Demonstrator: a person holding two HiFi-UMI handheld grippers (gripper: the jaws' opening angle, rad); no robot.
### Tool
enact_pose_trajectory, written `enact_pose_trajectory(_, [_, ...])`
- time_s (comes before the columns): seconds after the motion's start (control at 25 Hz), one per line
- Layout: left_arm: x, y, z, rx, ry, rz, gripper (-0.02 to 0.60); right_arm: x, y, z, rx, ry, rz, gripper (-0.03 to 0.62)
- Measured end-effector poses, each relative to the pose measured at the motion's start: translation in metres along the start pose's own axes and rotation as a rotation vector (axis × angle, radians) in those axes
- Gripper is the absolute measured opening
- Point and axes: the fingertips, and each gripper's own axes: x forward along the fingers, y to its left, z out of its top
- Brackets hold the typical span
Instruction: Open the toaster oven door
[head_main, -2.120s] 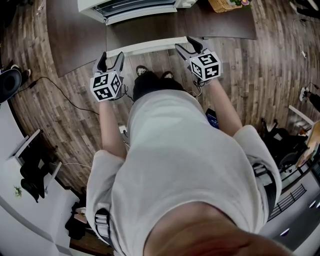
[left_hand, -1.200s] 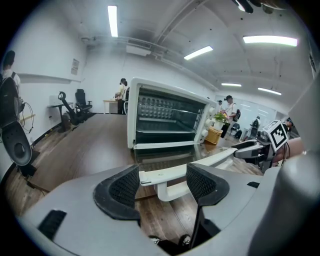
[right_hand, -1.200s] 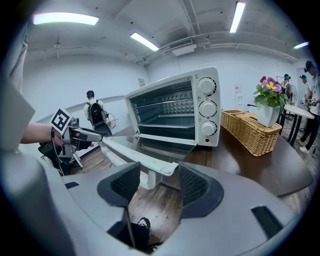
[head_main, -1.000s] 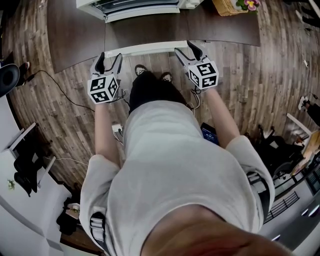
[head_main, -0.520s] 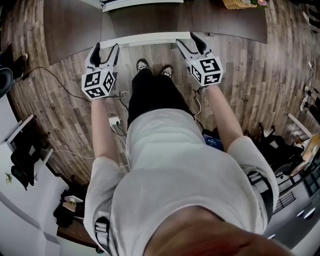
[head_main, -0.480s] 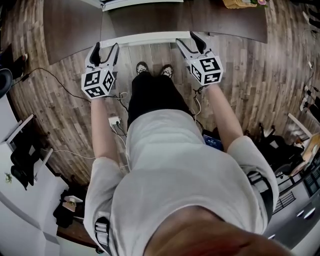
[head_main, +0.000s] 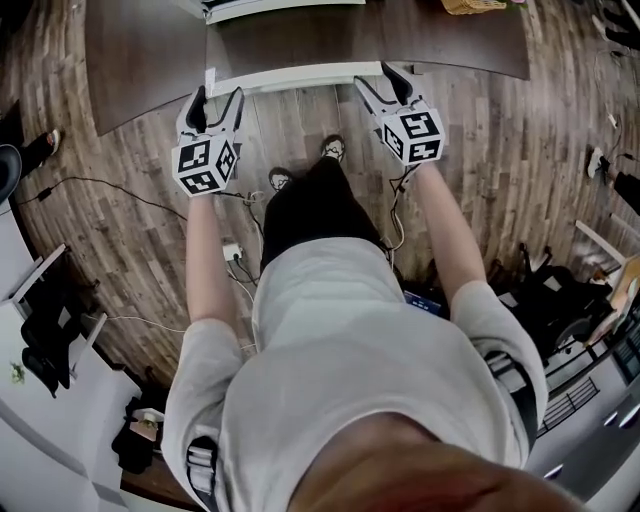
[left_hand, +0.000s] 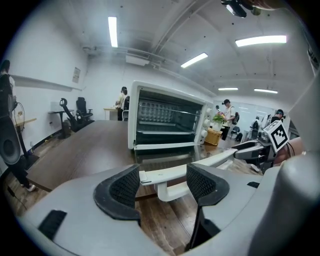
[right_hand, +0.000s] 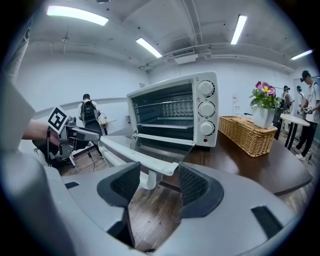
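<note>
The white toaster oven (left_hand: 170, 117) (right_hand: 175, 112) stands on a dark table (head_main: 140, 60), its cavity showing. Its glass door (right_hand: 165, 147) lies folded down flat, and the white handle bar (head_main: 290, 77) reaches out past the table's front edge. My left gripper (head_main: 217, 97) (left_hand: 162, 184) is open, its two pads either side of the handle's left end (left_hand: 165, 174) without pressing on it. My right gripper (head_main: 378, 82) (right_hand: 154, 185) is open too, straddling the handle's right end (right_hand: 145, 159). Only the oven's front edge (head_main: 270, 8) shows in the head view.
A wicker basket (right_hand: 250, 132) with a potted flower (right_hand: 263, 107) stands on the table right of the oven. Cables (head_main: 100, 185) trail over the wooden floor at the left. A black speaker (left_hand: 10, 145) stands far left. Several people move in the background.
The oven has slid towards the top of the head view and one foot has stepped back. Both grippers stay at the ends of the door handle.
</note>
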Motion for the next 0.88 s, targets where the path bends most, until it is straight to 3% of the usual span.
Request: enact_pose_trajectory(0.88, [0.012, -0.006, -0.034, -0.003, 0.005, 0.027, 0.298, 0.007, 0.0, -0.037, -0.054, 0.058, -0.038, 0.238])
